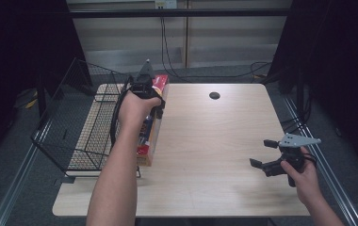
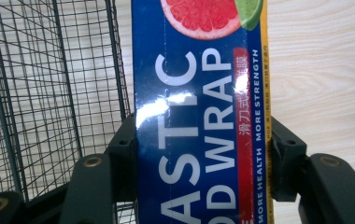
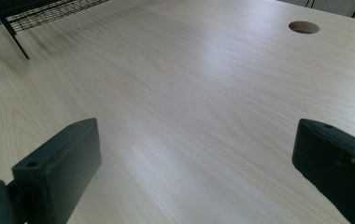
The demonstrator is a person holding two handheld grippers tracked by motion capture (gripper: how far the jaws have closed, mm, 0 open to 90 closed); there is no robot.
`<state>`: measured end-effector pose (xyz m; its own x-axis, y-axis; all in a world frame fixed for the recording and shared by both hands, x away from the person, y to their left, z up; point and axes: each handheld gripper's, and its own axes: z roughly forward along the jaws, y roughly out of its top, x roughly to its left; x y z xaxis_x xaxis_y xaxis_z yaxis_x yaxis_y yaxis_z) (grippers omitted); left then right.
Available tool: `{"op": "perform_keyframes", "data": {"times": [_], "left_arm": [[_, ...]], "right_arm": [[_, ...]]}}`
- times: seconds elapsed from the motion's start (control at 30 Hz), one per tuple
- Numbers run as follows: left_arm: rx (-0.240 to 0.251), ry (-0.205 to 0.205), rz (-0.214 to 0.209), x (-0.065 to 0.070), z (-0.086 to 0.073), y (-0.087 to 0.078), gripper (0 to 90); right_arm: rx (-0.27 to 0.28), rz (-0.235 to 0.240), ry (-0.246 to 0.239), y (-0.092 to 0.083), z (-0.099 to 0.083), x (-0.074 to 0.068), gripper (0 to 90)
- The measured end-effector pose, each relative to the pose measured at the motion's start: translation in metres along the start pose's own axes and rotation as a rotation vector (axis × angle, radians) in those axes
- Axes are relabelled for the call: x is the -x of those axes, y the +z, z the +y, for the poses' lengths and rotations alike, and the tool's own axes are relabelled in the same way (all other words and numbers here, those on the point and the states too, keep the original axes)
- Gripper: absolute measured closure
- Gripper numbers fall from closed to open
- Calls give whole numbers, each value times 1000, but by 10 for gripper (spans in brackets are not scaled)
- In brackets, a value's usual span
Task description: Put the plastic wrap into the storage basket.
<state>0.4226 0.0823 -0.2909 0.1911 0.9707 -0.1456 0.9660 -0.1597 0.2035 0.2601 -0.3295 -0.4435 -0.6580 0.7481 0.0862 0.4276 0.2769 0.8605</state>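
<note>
We've got the plastic wrap box point(image 2: 199, 116) clamped crosswise in our left gripper point(image 1: 145, 89), its long axis running alongside the wire basket point(image 1: 73, 122), probably just off the table. Right gripper point(image 1: 267, 154) hangs wide, well apart.

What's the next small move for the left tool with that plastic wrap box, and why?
Probably carry the plastic wrap box sideways over the wire basket. The left tool is shut on the box across its width, and the basket stands right beside it on the table. The right tool sits open and apart, so it plays no part here.
</note>
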Motion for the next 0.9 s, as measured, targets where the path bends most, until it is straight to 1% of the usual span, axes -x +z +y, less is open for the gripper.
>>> {"op": "perform_keyframes", "data": {"times": [0.07, 0.1, 0.17, 0.3, 0.33, 0.37, 0.43, 0.5, 0.6, 0.7, 0.8, 0.83, 0.9], "left_arm": [[-3, -1, 8, -2, 0, -2, 428], [-4, 5, 12, -3, 0, -4, 428], [-6, -8, 12, -4, 0, -6, 428], [-3, -16, 11, -9, 0, -10, 428], [-2, -24, 13, -9, 0, -11, 428], [-5, -20, 14, -11, 0, -11, 428], [-4, -28, 11, -13, 0, -13, 428], [-4, -24, 17, -15, 0, -14, 428], [2, -32, 18, -18, -1, -16, 427], [3, -32, 29, -21, -1, -19, 428], [1, -44, 27, -25, -1, -22, 428], [-1, -39, 28, -26, -1, -23, 428], [4, -42, 32, -27, -1, -25, 428]], "right_arm": [[1, 1, 0, 0, 0, 0, 9], [2, 0, 0, 0, 0, 0, 9], [1, 1, 3, 0, 0, 0, 9], [3, 2, 2, 0, 0, 0, 8], [3, 0, 2, 0, 0, 0, 9], [2, 1, 2, 0, 0, 0, 9], [2, 1, 2, 0, 0, 0, 9], [0, 2, 1, 1, 0, 0, 9], [2, 1, 1, 1, 0, 0, 9], [1, -3, 0, 1, 0, 0, 8], [-1, -2, 2, 1, 0, -1, 9], [-1, -1, 1, 1, 0, -1, 9], [0, 1, 2, 1, 0, -1, 9]]}}
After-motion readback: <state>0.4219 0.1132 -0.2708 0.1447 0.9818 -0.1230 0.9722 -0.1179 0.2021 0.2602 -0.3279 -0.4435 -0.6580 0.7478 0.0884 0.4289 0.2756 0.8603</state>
